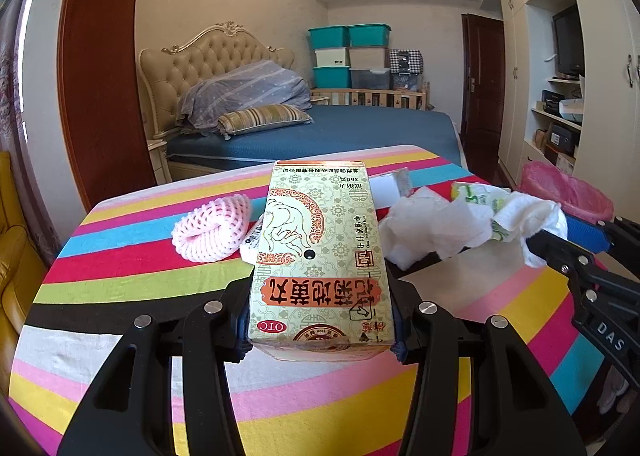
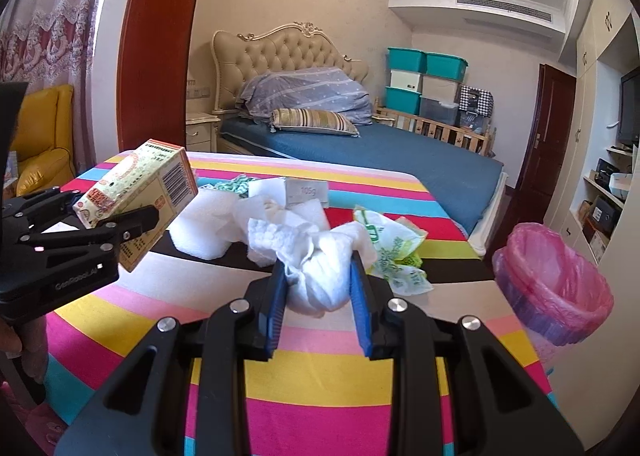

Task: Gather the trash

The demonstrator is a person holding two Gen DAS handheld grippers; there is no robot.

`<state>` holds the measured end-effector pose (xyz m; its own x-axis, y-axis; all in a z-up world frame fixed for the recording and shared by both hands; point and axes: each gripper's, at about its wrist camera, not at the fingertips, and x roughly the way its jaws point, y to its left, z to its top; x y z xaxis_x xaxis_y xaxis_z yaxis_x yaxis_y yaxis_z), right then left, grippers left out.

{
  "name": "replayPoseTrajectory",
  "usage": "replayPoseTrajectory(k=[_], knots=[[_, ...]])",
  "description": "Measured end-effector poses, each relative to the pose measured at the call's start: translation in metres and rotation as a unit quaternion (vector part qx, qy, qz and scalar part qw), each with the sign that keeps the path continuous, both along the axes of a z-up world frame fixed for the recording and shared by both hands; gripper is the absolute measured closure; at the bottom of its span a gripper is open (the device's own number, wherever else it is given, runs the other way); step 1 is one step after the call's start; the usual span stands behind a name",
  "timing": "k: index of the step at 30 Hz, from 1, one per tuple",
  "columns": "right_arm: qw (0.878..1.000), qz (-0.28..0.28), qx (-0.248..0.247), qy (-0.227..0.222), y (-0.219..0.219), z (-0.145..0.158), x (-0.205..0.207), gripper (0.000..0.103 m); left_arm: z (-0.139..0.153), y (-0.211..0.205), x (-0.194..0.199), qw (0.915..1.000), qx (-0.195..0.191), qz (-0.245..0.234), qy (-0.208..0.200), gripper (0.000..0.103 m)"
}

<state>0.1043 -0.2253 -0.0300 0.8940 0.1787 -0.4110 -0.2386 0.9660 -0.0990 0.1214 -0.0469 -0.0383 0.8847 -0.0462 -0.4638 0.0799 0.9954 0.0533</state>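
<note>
Step in hand: carry two held items to the bin (image 2: 560, 284), which stands off the desk's (image 2: 320, 368) edge at about 3 o'clock in the right wrist view, pink liner open.

Left gripper (image 1: 320, 326): closed partway on a box (image 1: 320, 256), clamped across its near end; the box juts forward, raised above the desk.
Right gripper (image 2: 320, 288): nearly closed, blue pads pinching a tissue wad (image 2: 320, 276), loose folds trailing toward 12 o'clock.

Handling advice (judgement):
- Tissue goes first; the right gripper is the nearer to the bin.
- Lift until the trailing folds clear the litter on the desk, or they may drag pieces along.
- Release only with the load over the bin's mouth; tissue is light and may drift or cling to a pad.
- Box is held by one end only; keep it level, as it could pivot between the pads.

Count:
- Grippers: 2, both loaded.
- Bins: 1.
- Boxes: 1 held; 1 small white carton (image 2: 307, 191) on the desk at 12 o'clock.
- Foam fruit nets: 1 (image 1: 212, 232), at 10 o'clock in the left wrist view.
- Green-printed wrappers: 1 (image 2: 396, 252) plain, at 1 o'clock; a green scrap (image 2: 236, 184) behind may be a second.
- Loose white tissue or foam pieces on the desk: several, heaped; exact number cannot be told.
</note>
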Motion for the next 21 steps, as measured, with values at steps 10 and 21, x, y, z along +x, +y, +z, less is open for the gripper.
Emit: replayPoseTrajectory(k=[10,21], knots=[[0.999,-0.032,0.01,-0.009,-0.03,0.006,-0.002,0.074,0.005,-0.024,-0.004,0.9993,0.016,-0.034,-0.001,0.055],[0.998,-0.064,0.018,-0.009,-0.063,0.007,-0.001,0.074,0.005,-0.057,0.0,0.9959,0.032,-0.084,0.007,0.055]])
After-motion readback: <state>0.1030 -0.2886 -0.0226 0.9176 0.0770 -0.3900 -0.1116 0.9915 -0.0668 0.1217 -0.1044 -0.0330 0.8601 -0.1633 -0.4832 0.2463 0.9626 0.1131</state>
